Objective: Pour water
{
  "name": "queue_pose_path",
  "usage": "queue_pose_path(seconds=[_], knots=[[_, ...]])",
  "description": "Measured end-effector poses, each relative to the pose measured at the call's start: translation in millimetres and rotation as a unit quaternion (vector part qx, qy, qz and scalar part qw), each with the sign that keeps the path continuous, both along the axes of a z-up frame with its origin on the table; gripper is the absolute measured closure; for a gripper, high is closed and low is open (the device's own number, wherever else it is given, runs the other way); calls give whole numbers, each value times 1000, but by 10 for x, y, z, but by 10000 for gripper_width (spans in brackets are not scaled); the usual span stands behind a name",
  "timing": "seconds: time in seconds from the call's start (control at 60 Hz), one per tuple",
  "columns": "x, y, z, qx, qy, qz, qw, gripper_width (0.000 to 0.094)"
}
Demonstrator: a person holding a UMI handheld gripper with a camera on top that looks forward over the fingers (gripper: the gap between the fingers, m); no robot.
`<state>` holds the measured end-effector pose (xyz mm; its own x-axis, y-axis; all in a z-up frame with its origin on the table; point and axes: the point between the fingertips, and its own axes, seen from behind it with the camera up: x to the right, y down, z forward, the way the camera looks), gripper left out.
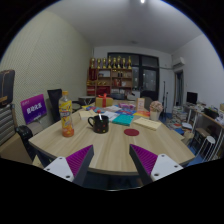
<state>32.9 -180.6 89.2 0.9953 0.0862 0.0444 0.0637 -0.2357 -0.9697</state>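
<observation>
A clear bottle with orange liquid and a label [67,115] stands on the wooden table [110,145], beyond my left finger. A dark mug [99,123] with a handle stands just right of the bottle, ahead of the fingers. My gripper [112,162] is open and empty, its purple pads [80,160] spread wide over the near table edge, well short of both.
A red round mat [131,131], a teal book [123,119], a yellow pad [147,123] and small items lie farther along the table. Chairs [22,135] stand at both sides. Shelves [112,75] line the back wall.
</observation>
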Motion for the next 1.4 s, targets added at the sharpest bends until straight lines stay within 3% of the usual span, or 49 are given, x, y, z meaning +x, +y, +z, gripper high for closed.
queue_pose_path(seconds=[0.283, 0.317, 0.45, 0.483, 0.55, 0.683, 0.983, 1.267, 1.283, 1.35, 1.4], knots=[[228, 90, -40, 13, 14, -31, 999, 108], [520, 32, -83, 15, 15, -32, 999, 105], [288, 84, -78, 22, 12, -34, 999, 101], [454, 70, 1, 27, 15, -23, 999, 102], [79, 147, 66, 46, 18, -2, 999, 102], [-507, 337, 98, 64, 14, 81, 995, 101], [-1967, 1438, 286, 98, 44, 130, 986, 102], [-2311, 2346, 138, 89, 21, 76, 993, 99], [-2327, 2387, 118, 85, 21, 75, 993, 111], [-2338, 2495, -28, 61, 25, 71, 995, 445], [-2341, 2511, -14, 68, 31, 62, 995, 453]])
